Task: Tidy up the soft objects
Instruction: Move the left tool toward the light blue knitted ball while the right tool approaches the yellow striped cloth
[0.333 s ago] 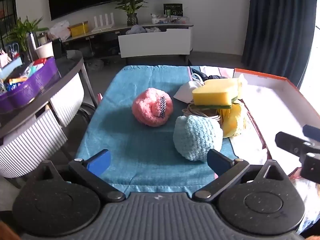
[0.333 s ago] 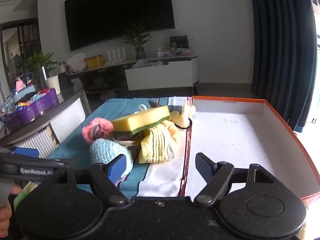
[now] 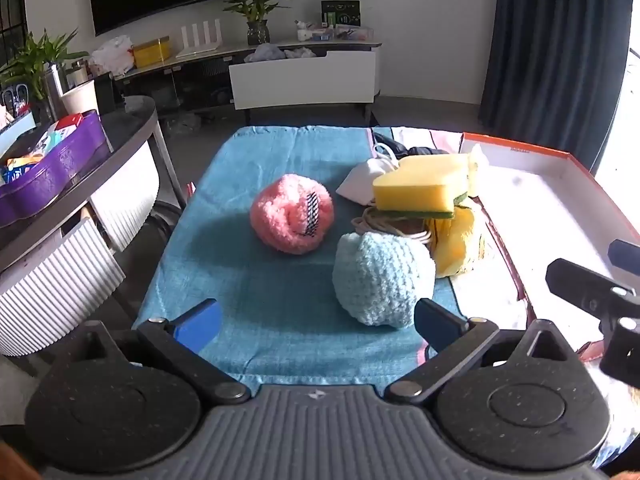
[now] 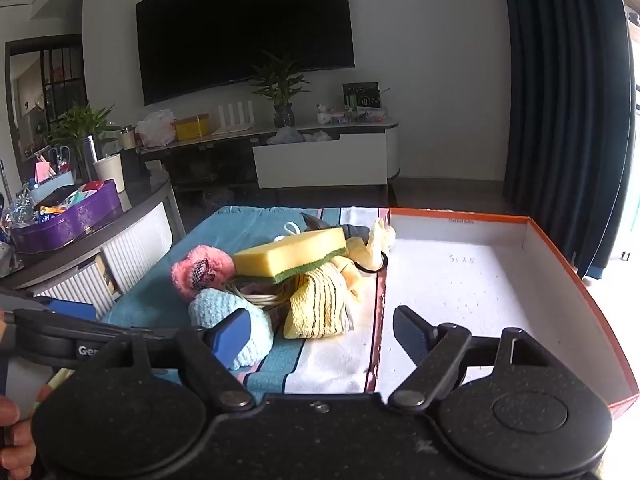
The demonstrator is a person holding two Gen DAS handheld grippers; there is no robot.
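Living room setup: big dark TV on the wall, a low media console under it, and up front a worktop covered with a teal towel (image 3: pixel 248 280). An orange-edged white box (image 4: pixel 472 280) sits open along the right side of the towel.

Left gripper (image 3: pixel 316 322) hovers low over the near edge of the towel with its jaws spread wide, nothing between them. The light blue knitted ball (image 3: pixel 380 280) lies just past its right finger, close but not touching as far as I can tell. The pink fuzzy ball (image 3: pixel 290 216) is farther out, roughly centered ahead of the gap.

Right gripper (image 4: pixel 322 336) is tilted a bit downward, jaws also wide apart and empty, straddling the box's left wall. In its view the blue ball sits just behind its left finger, and the left gripper's body crosses the lower-left corner.

The rest of the soft stuff is piled between the balls and the box: a yellow sponge with a green scrub layer (image 4: pixel 290 258) on top, a yellow striped knit cloth (image 4: pixel 316 304) under it, some coiled cord, and a white mask (image 3: pixel 366 180) behind.
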